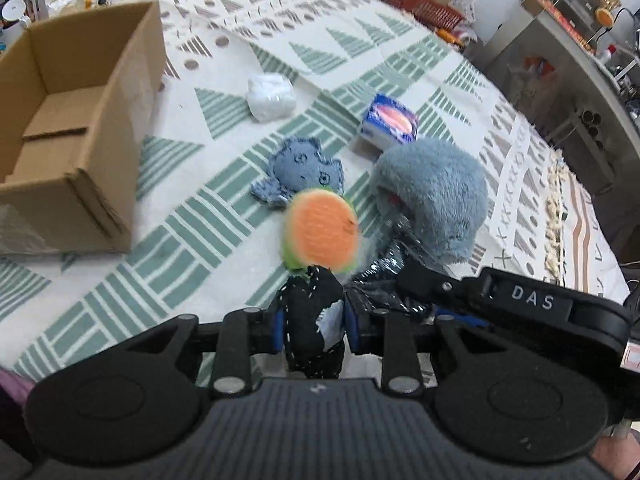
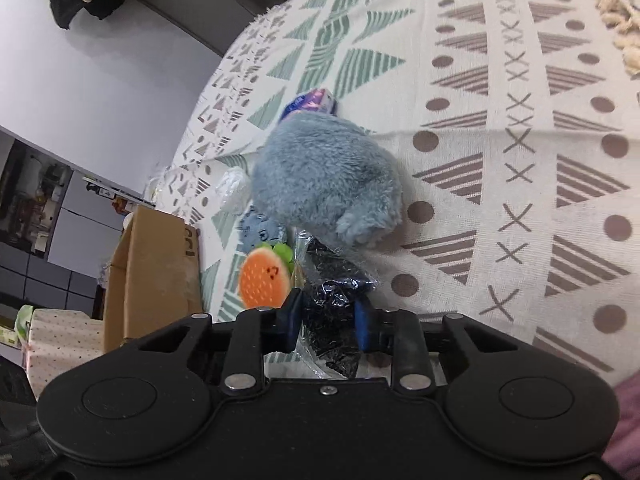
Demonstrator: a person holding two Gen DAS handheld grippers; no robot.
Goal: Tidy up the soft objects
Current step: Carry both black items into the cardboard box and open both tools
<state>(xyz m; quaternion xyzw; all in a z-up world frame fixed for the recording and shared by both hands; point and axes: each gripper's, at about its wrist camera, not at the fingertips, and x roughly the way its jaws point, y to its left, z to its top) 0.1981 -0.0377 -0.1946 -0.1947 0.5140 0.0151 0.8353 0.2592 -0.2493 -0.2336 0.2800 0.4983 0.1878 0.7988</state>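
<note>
My left gripper is shut on a black stitched fabric piece that carries an orange and green watermelon plush, held above the table. My right gripper is shut on a black item in a crinkly clear bag; it also shows in the left wrist view. A fluffy grey-blue plush lies just beyond, also in the right wrist view. A flat blue denim toy lies on the cloth. An open cardboard box stands at the left.
A white wrapped bundle and a small blue and white packet lie further back on the patterned tablecloth. The table edge runs along the right, with shelves and clutter beyond. The box also shows in the right wrist view.
</note>
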